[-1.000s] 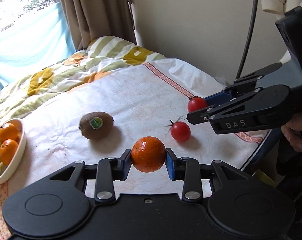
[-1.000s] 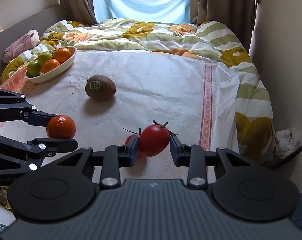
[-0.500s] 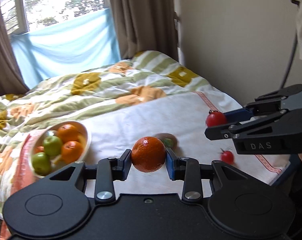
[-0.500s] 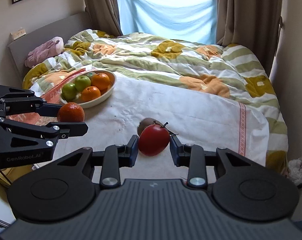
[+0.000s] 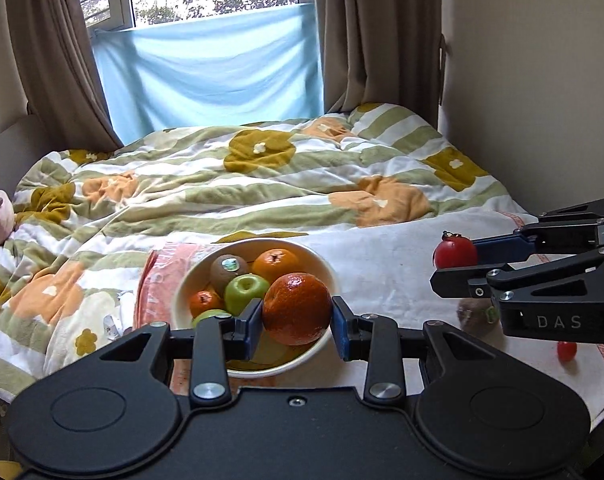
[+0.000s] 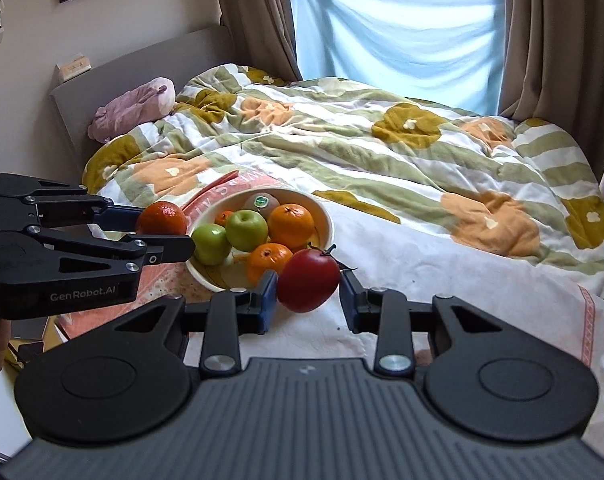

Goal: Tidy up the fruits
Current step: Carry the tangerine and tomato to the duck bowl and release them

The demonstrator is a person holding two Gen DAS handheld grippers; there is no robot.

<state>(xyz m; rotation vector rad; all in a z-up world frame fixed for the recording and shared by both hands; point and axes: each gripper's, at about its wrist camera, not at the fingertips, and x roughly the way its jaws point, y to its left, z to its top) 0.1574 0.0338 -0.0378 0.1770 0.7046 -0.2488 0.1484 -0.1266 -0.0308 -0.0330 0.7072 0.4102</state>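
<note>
left gripper (image 5: 296,322) clenched on round orange mandarin (image 5: 296,309), firm-skinned, frame centre. right gripper (image 6: 308,295) grasping soft red tomato (image 6: 308,280); likely bruises, hold its sides lightly.

Two fruits carried above the bowl on the bed

The right gripper (image 6: 308,295) clamps a red tomato (image 6: 308,285) in its jaws near the white bowl (image 6: 326,220) of apples, oranges and a kiwi; at left, the left gripper (image 6: 163,232) holds an orange (image 6: 161,218) beside the bowl's rim.
</note>
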